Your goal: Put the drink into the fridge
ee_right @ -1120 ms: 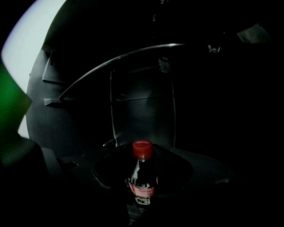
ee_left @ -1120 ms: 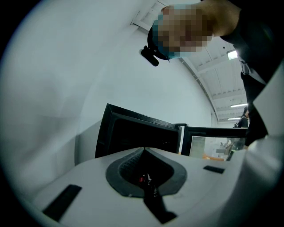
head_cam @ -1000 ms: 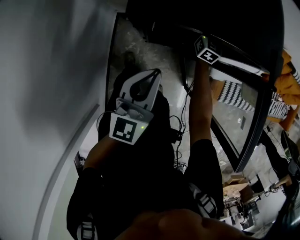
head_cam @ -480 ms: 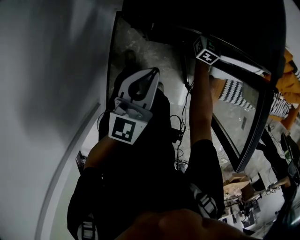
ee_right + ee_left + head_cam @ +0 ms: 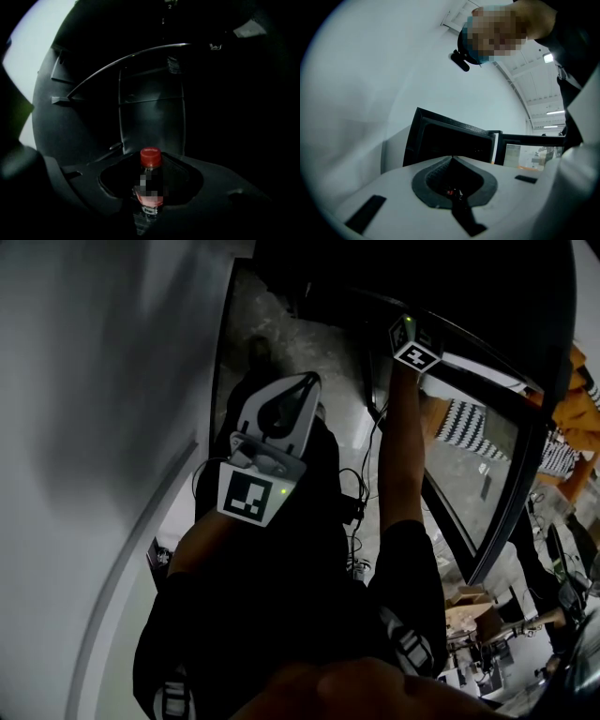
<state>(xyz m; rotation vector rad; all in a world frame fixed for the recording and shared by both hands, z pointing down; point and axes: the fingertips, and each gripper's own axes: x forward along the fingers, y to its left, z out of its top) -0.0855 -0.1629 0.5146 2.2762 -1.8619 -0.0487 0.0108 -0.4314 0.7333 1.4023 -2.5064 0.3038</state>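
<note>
A dark drink bottle (image 5: pixel 150 190) with a red cap (image 5: pixel 151 157) stands upright between the jaws of my right gripper (image 5: pixel 151 174), which is shut on it. Around it is the dark inside of the black fridge (image 5: pixel 150 112). In the head view only that gripper's marker cube (image 5: pixel 415 343) shows, at the fridge's opening, and its jaws are lost in the dark. My left gripper (image 5: pixel 312 382) hangs lower left of it, away from the fridge, shut with nothing in it. Its tips (image 5: pixel 451 157) meet.
The fridge's glass door (image 5: pixel 487 474) stands swung open to the right. A curved shelf edge (image 5: pixel 126 58) crosses the fridge interior above the bottle. A pale wall (image 5: pixel 94 427) fills the left. Cables (image 5: pixel 354 507) lie on the floor, and a cluttered work area (image 5: pixel 469 615) sits at lower right.
</note>
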